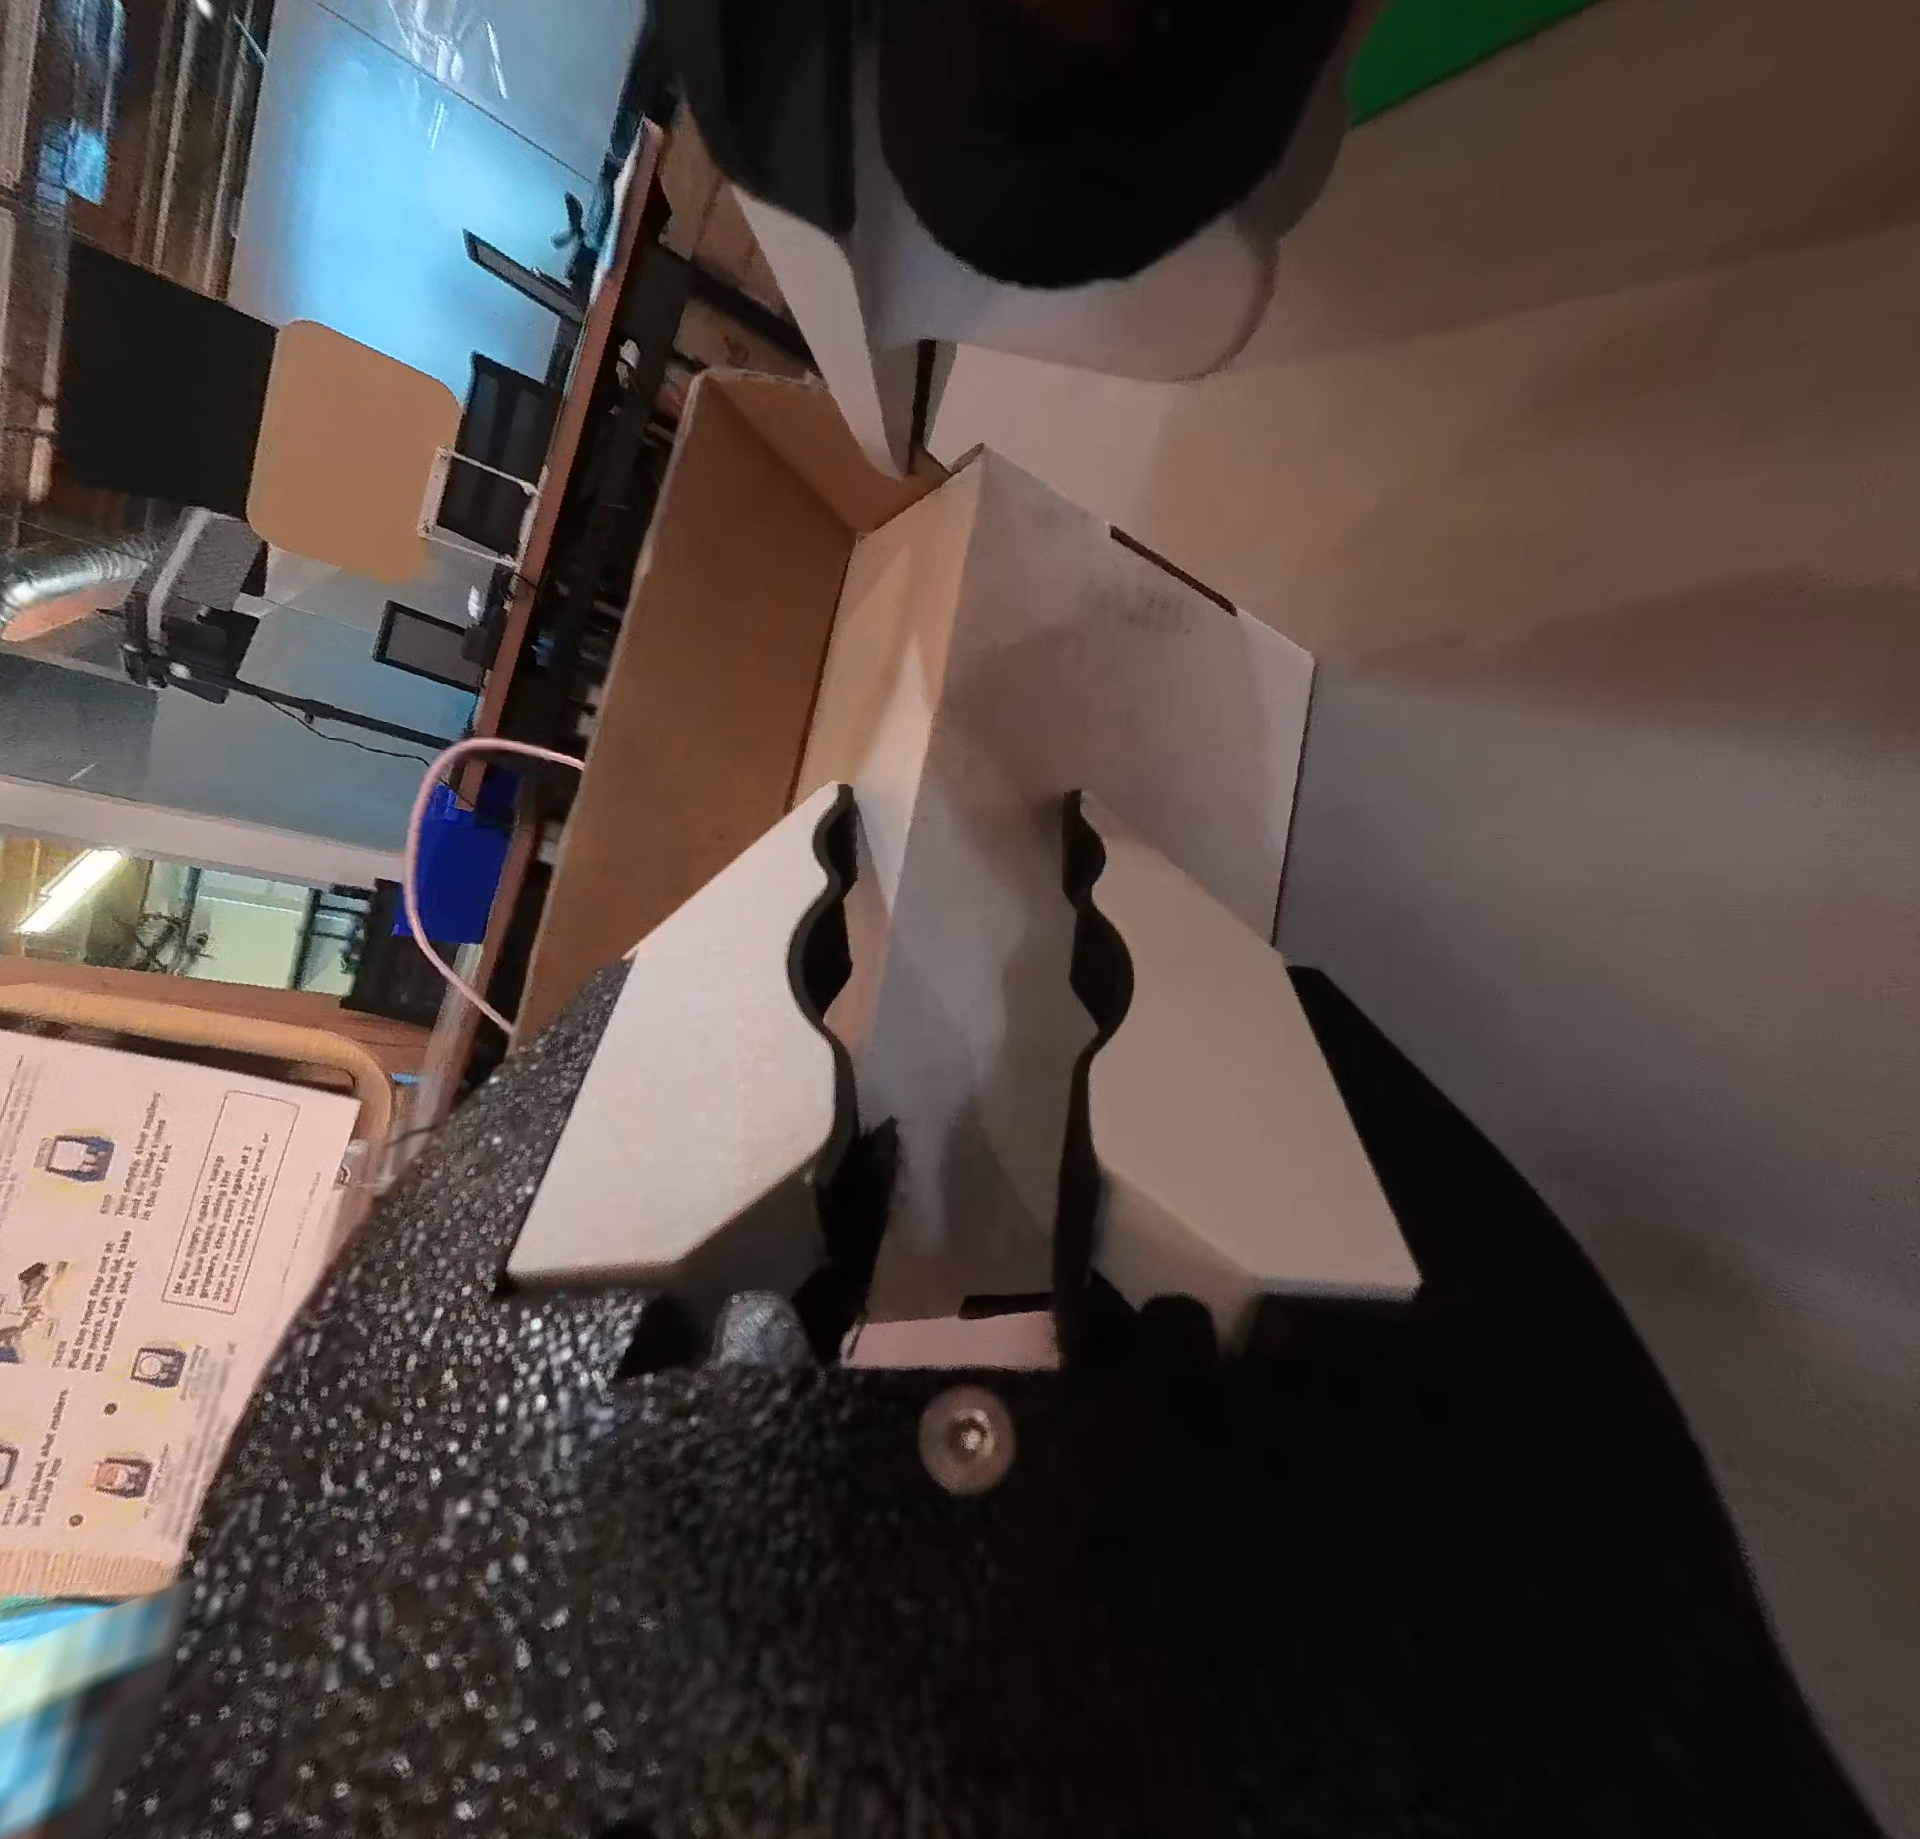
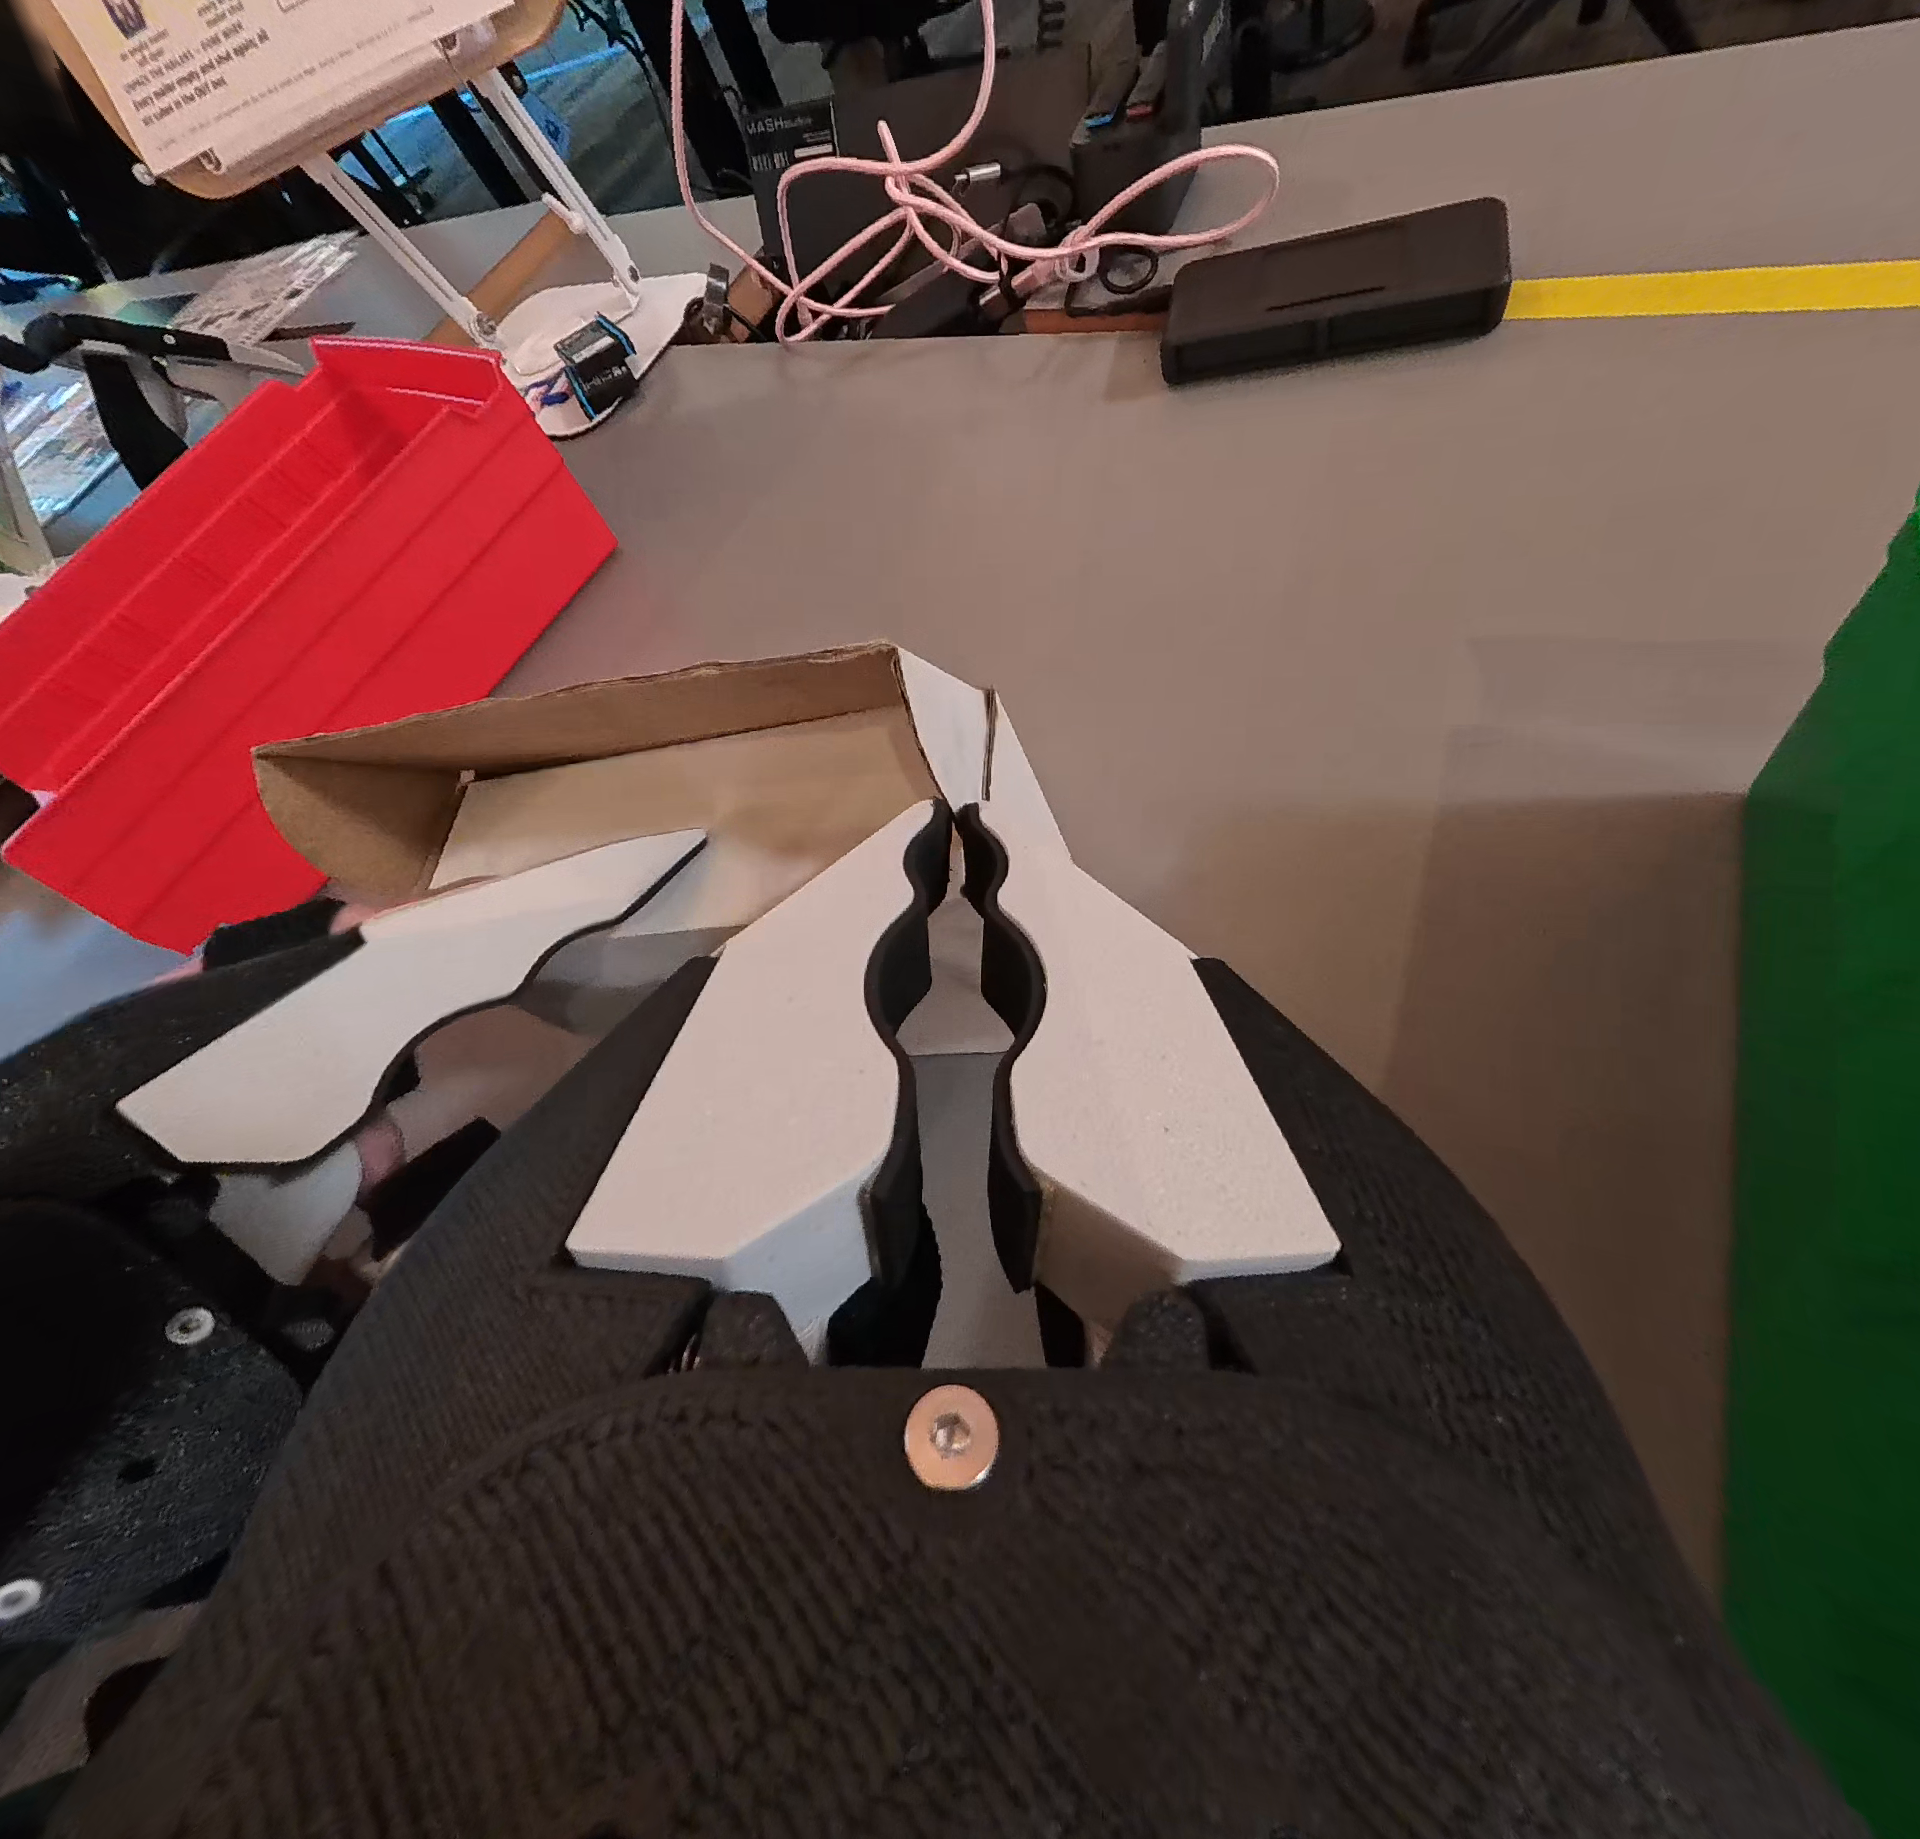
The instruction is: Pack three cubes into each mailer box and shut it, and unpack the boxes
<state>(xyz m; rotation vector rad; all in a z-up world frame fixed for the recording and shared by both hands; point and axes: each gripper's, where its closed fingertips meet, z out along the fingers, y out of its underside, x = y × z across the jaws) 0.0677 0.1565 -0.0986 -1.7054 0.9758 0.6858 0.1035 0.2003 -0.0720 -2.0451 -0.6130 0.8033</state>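
Right wrist view, right gripper (image 2: 954, 825) pinching mailer box (image 2: 582, 740) wall, left gripper (image 1: 961, 813) clamping its side

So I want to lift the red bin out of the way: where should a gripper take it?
Grip the red bin by its near long wall, coming from above: the bin is open-topped and that thin upright wall has bare table beside it.

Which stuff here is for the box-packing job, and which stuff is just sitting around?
For the job:
- mailer box, open, no cubes showing inside
- left gripper, around the box's white side
- right gripper, pinching a box wall
- red bin

Just lying about:
- pink cable
- black case
- instruction sheet on its stand
- yellow tape
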